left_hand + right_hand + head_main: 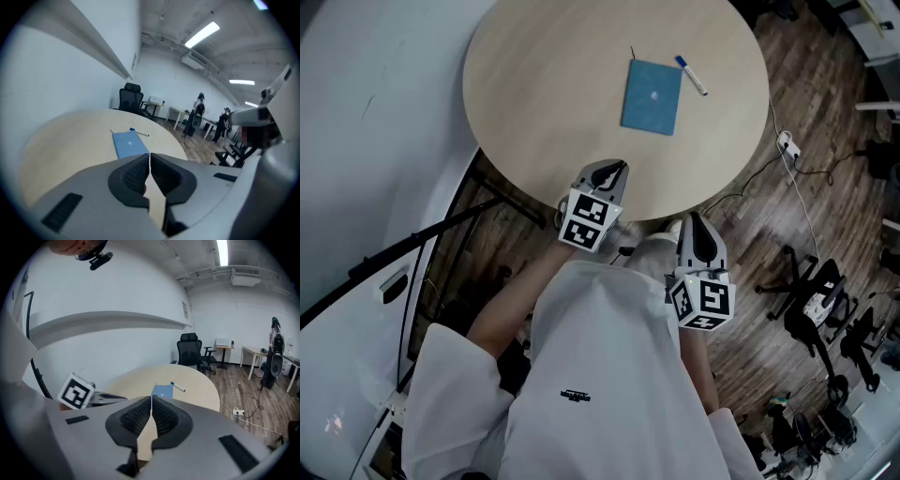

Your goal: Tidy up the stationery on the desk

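My left gripper (620, 167) pressed together, empty, over the near edge of the table (534, 103), my right gripper (693, 218) likewise closed beside it, blue notebook (652, 97) and marker (691, 76) well ahead of both.

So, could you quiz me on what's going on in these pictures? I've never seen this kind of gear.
1. What lies beside the blue notebook on the round table?
A. a pen with a blue cap
B. a pair of scissors
C. a stapler
2. True or false: the left claw and the right claw are both shut, with nothing between them.
3. In one word: which claw is nearer the notebook?
Key: 1 A; 2 true; 3 left.
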`<state>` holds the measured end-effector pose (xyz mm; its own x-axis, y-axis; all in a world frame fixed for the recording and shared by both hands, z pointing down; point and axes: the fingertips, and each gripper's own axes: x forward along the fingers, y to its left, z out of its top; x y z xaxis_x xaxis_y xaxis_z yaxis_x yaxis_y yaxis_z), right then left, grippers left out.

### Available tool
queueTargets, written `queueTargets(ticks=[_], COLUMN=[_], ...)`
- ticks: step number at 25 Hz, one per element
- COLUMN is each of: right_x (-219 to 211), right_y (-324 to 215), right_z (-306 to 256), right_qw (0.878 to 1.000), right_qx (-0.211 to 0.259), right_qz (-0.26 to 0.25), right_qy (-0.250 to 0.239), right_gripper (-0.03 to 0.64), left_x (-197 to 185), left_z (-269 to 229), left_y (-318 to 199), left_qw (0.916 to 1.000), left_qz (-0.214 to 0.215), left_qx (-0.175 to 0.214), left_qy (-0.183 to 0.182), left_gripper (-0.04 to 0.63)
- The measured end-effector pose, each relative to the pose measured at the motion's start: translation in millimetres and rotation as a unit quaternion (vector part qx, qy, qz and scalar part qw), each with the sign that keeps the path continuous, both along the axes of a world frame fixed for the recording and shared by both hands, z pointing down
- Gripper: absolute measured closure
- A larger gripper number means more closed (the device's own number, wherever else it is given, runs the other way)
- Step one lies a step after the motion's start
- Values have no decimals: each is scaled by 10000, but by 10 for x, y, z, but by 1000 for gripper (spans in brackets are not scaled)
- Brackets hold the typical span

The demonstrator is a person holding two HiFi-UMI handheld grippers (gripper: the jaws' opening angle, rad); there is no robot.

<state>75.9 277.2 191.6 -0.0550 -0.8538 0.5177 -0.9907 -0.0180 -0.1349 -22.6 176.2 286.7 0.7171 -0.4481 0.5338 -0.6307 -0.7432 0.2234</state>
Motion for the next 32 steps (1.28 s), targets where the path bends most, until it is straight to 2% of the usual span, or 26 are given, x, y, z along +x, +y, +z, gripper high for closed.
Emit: queueTargets(ticks=[3, 5, 9, 11, 19, 25, 32], right_x=[-101, -148, -274, -305, -190, -182, -152], right_y=[233, 405, 889, 1099, 1897, 2036, 1629], right_z=[-94, -121, -100, -124, -220, -202, -96], right_qw=[9998, 9996, 9989, 9983, 9951, 9937, 9940], right_qx=[80, 157, 263, 334, 600, 605, 528], right_qz=[-143, -156, -199, -301, -325, -482, -228], right_qy=[-82, -173, -333, -366, -710, -809, -927], right_gripper=[577, 577, 577, 577, 575, 575, 575], left_x=[-326, -452, -529, -508, -263, -267, -327], left_z=[-328, -534, -850, -920, -1191, -1224, -1110], left_y=[729, 1129, 1800, 2032, 2816, 2971, 2527], left_qw=[9968, 9947, 9983, 9991, 9964, 9948, 9952], left_qz=[-504, -572, -266, -261, -795, -996, -956], left_qx=[-580, -823, -491, -320, -30, 13, -103], left_qy=[235, 248, 181, 114, 297, 227, 208], left_gripper=[574, 574, 574, 574, 574, 574, 574])
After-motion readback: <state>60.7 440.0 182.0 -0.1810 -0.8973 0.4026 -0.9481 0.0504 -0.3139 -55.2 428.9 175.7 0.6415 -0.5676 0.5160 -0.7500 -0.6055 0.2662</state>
